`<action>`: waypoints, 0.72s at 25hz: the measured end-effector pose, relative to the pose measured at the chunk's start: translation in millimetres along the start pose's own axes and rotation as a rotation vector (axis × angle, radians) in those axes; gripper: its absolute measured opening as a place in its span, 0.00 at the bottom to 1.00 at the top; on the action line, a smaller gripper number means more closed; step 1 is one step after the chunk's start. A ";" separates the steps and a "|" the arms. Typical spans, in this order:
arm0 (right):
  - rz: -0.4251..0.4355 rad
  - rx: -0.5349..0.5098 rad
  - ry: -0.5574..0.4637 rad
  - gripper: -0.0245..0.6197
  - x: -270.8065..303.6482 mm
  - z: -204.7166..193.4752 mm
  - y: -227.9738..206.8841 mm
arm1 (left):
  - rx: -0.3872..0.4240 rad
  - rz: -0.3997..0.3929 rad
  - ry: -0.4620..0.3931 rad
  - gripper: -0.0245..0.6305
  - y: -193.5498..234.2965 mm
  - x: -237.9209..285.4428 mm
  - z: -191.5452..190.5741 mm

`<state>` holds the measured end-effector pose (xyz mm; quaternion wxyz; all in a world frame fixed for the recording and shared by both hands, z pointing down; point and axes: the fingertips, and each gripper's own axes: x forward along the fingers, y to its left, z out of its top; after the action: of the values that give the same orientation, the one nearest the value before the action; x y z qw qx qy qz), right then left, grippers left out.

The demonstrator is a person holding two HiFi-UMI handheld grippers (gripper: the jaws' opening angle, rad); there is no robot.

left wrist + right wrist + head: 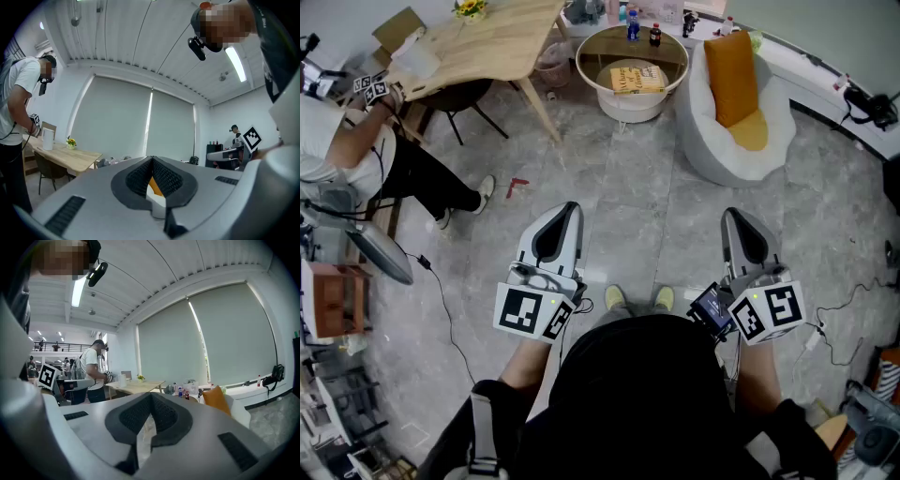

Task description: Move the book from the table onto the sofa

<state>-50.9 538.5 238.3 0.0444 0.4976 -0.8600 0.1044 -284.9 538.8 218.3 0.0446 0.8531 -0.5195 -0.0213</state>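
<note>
Claws: your left claw (570, 208) is clenched empty; your right claw (734, 217) looks clenched too. Well ahead of both, the book (637, 79) lies on the round table (579, 58), beside the sofa (705, 142).

Item count, head view:

- Grippers: two, the left gripper (566, 212) and the right gripper (734, 216).
- Marker cubes on these grippers: two, the left cube (532, 314) and the right cube (768, 315).
- Tables: two, one round table (598, 52) and one wooden table (487, 47).
- Book (637, 79): one, on the round table.
- Bottles on the round table: two, one blue bottle (633, 25) and one dark bottle (654, 36).
- Sofa (712, 155): one.
- Cushions on the sofa: two, one upright cushion (729, 75) and one flat cushion (752, 131).
- Chair (461, 98): one.
- Flower pot (471, 8): one.
- Wearer's shoes: two, the left shoe (615, 298) and the right shoe (663, 298).
- Bystander (347, 150): one.
</note>
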 end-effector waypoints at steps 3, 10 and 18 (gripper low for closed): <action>-0.006 -0.013 0.002 0.05 1.6 0.9 12.2 | -0.003 -0.013 0.002 0.06 5.2 -5.2 2.6; 0.094 -0.079 -0.024 0.05 5.5 5.6 45.5 | 0.000 -0.027 -0.013 0.06 17.7 -6.7 4.8; 0.180 0.019 -0.102 0.05 15.0 14.5 77.7 | 0.005 -0.045 -0.024 0.06 31.2 -15.7 4.8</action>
<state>-125.2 560.1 216.4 -0.0140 0.4235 -0.9013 0.0907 -320.1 538.3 216.4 0.0356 0.8644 -0.5006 -0.0312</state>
